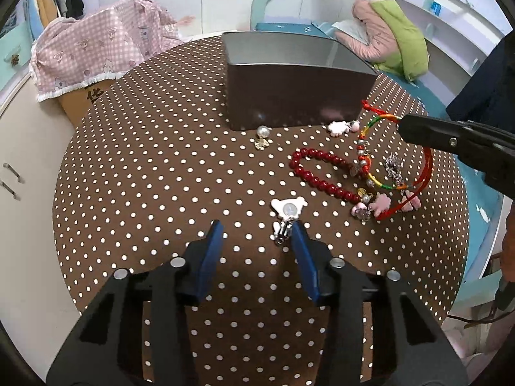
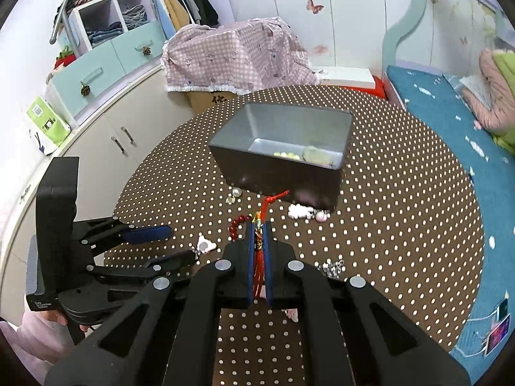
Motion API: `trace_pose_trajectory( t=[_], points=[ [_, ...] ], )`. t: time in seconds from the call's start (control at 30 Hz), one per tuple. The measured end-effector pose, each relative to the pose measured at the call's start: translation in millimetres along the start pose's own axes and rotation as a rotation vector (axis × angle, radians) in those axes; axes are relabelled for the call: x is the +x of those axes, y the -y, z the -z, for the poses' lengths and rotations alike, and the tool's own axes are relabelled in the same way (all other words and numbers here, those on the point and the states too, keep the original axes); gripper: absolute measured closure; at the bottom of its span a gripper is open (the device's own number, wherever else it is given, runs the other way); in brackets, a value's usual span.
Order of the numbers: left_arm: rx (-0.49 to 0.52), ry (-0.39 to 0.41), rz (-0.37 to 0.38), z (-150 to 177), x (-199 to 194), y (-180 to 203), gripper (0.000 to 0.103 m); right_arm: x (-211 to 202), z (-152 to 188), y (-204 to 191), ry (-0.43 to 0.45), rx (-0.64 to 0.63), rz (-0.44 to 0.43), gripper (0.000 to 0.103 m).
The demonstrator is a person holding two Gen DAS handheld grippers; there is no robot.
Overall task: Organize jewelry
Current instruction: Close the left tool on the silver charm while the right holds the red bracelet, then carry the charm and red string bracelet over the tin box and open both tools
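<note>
Bead bracelet (image 1: 322, 173) lies on table (image 1: 145, 167) before tin box (image 1: 289, 96)

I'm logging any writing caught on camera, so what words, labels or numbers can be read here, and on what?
"华": one printed character on the cardboard box under the pink checked cloth; the rest is covered.
White lettering on the left hand-held gripper body: too small to read.
Code square on the green package by the cabinet: too small to read.
Phone screen on the blue bed cover: blurred.

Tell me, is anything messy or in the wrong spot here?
Yes. Most jewelry lies scattered on the dotted table outside the metal box: the red bead bracelet, a small watch, and a pearl earring.
</note>
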State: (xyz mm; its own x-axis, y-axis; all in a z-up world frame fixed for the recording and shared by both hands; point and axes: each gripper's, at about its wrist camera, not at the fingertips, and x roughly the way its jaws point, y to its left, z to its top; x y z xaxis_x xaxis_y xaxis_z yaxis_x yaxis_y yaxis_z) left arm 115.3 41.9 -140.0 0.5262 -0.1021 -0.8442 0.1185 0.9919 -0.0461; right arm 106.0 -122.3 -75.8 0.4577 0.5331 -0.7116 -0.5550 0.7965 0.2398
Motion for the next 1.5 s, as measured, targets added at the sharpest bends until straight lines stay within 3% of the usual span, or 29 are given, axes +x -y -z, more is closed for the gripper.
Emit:
trace_pose_trajectory(
  t=[0.4, 0.97, 1.23, 1.5],
  points=[
    [0.022, -0.004, -0.012, 2.0, 2.3, 5.8, 0.093, -2.0, 6.6, 11.6, 0.002, 0.03, -0.014, 0.099],
    [-0.007, 0.015, 0.024, -7.7, 0.6, -0.3, 0.095, -4.2, 6.3, 21.2, 0.005, 0.045, -0.004, 0.099],
    [-0.02, 0.065, 0.048, -22.3, -13.0, -3.1, 0.095, -4.4, 1.2, 24.0, 0.015, 0.048, 0.001, 0.099],
    [0.012, 0.141, 0.058, -56.7, -30.4, 5.6, 0.095, -9.7, -25.2, 33.6, 0.059, 0.028, 0.022, 0.099]
  ],
)
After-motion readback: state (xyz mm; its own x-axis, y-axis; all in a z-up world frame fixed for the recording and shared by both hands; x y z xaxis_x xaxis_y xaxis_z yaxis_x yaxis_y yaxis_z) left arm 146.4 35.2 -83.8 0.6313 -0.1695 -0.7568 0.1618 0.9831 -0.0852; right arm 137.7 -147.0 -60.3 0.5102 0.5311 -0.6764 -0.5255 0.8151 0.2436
